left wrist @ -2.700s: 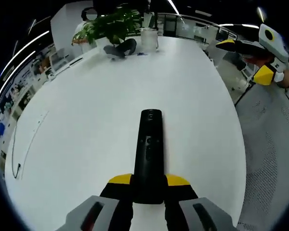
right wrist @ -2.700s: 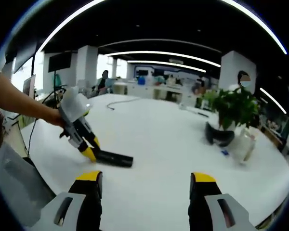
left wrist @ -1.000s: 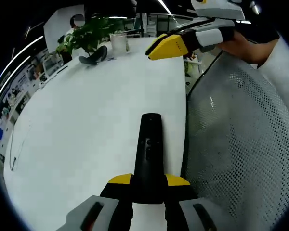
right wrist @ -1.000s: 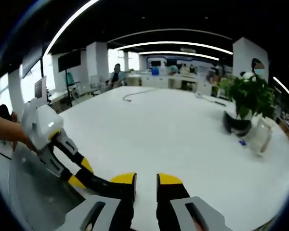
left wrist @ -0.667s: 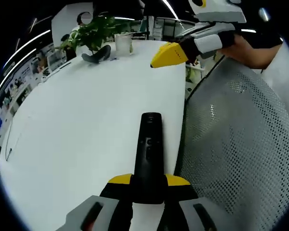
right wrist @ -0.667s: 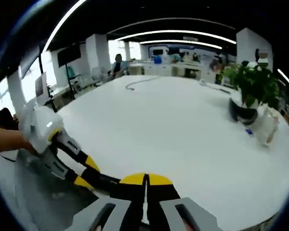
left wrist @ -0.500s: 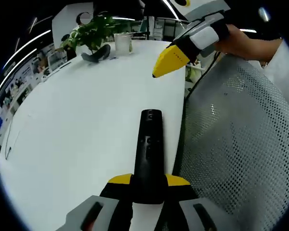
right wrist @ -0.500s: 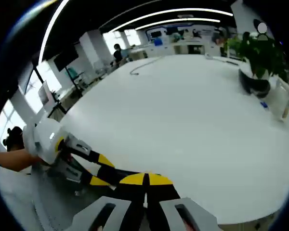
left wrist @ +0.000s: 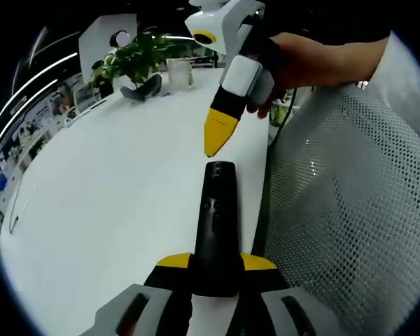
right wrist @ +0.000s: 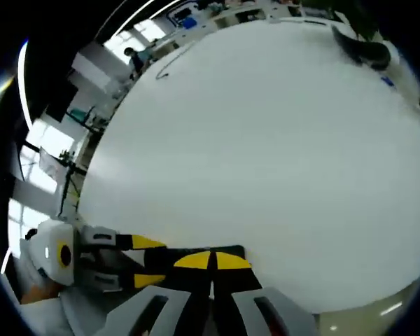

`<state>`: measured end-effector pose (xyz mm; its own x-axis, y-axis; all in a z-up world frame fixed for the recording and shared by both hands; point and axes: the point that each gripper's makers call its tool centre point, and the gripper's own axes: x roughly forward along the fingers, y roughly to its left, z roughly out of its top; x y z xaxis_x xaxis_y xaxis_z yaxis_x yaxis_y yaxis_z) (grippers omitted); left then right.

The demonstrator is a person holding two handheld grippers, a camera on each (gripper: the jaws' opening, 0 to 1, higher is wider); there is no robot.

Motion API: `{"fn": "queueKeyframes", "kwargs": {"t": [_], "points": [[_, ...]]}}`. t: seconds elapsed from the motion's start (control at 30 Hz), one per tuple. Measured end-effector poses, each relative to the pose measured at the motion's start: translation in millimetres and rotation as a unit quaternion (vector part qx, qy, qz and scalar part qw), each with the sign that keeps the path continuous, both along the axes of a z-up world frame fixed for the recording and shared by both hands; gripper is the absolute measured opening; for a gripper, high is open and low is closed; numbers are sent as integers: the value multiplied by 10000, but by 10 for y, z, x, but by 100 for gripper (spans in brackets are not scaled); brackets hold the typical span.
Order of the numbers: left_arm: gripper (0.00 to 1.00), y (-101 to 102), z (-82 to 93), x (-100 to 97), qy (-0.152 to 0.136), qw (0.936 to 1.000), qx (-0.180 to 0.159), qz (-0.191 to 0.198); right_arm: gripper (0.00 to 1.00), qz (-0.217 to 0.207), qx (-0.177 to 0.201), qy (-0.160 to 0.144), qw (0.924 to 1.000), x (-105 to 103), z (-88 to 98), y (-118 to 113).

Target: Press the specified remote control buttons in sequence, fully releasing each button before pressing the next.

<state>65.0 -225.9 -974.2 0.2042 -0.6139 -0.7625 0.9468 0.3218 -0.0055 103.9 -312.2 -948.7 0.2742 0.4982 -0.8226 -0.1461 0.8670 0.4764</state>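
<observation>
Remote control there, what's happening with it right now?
The left gripper is shut on the black remote control, holding it out over the edge of the white table. The right gripper, jaws closed to a yellow tip, points down just above the remote's far end, apparently lining up a button press. Actual contact can't be told. A mesh chair back sits alongside.

Left gripper (left wrist: 216, 262) reaches forward, its yellow-tipped jaws clamped on something dark. Right gripper (left wrist: 217, 143) angles steeply down from a hand (left wrist: 304, 63), jaws pressed together, tips hovering just ahead of it.
</observation>
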Motion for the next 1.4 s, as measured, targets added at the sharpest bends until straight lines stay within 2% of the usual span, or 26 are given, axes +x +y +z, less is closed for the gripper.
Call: {"fn": "queueKeyframes", "kwargs": {"t": [0.07,0.1,0.13,0.17,0.2,0.3,0.4,0.73,0.87,1.23,1.33,1.4], "points": [[24,-2,-4,2,-19,10000,-55,2,0,-148,198,-27,9997,38,45,-4],[24,5,-6,3,-30,10000,-84,-5,0,-186,177,-36,9997,42,33,-19],[24,0,-9,4,-40,9999,-123,-16,0,-301,36,124,9995,14,-40,-73],[24,4,-3,6,-47,9999,-159,-30,0,-290,37,198,9994,-2,-56,-73],[24,2,-4,6,-49,9998,-174,-36,0,-264,120,430,9987,-54,-77,-43],[24,2,3,7,-63,9997,-207,-94,0,-296,224,434,9984,-27,-101,-14],[24,4,3,5,-63,9996,-226,-152,0,-275,95,423,9987,-36,-107,-31],[24,12,7,1,-75,9991,-262,-324,0,-192,94,443,9988,-43,-124,5],[24,14,6,1,-73,9990,-272,-357,0,-111,-61,559,9984,-84,-186,-2],[25,6,14,8,-92,9988,-309,-367,0,27,-167,430,9989,-89,-168,12],[24,0,13,17,-96,9986,-352,-386,0,157,-295,345,9988,-91,-163,22],[24,-3,14,18,-94,9986,-362,-381,0,404,-532,212,9975,-83,-171,14]]}}
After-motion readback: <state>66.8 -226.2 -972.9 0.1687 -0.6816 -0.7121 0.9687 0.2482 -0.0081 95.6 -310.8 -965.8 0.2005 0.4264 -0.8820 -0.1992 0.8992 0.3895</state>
